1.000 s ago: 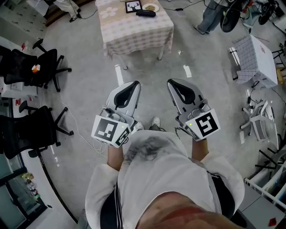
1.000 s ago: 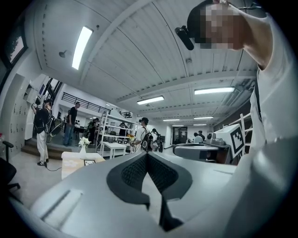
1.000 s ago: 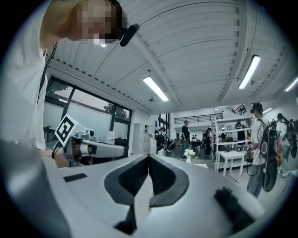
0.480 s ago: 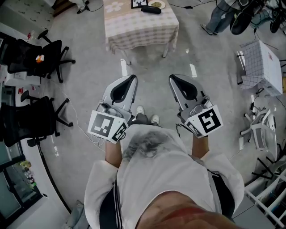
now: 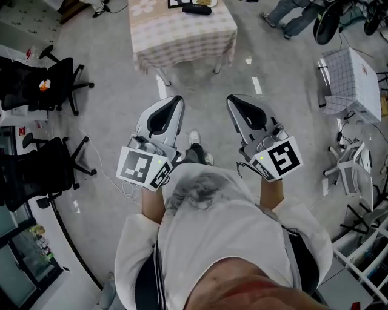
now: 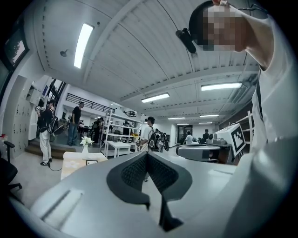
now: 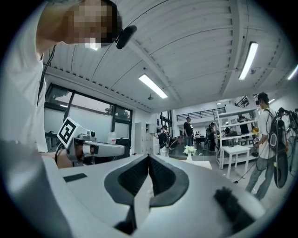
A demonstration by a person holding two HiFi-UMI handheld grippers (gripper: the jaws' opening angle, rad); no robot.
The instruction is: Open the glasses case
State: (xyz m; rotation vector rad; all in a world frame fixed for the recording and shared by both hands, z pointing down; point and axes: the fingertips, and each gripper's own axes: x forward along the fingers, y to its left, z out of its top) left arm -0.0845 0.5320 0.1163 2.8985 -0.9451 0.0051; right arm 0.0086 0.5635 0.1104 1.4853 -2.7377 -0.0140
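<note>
Glasses case [image 5: 197, 9] lay on the desk [image 5: 182, 39]; you held the left hand-held gripper [image 5: 176, 100] and right hand-held gripper [image 5: 233, 100] pressed together, empty.

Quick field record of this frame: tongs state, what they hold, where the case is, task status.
left tongs: shut, empty, held out in front of the person
right tongs: shut, empty, level beside the left
glasses case: dark, lying on the table; too small to tell if open
table: checked cloth, across the floor ahead of both tongs
task status: case not yet touched
</note>
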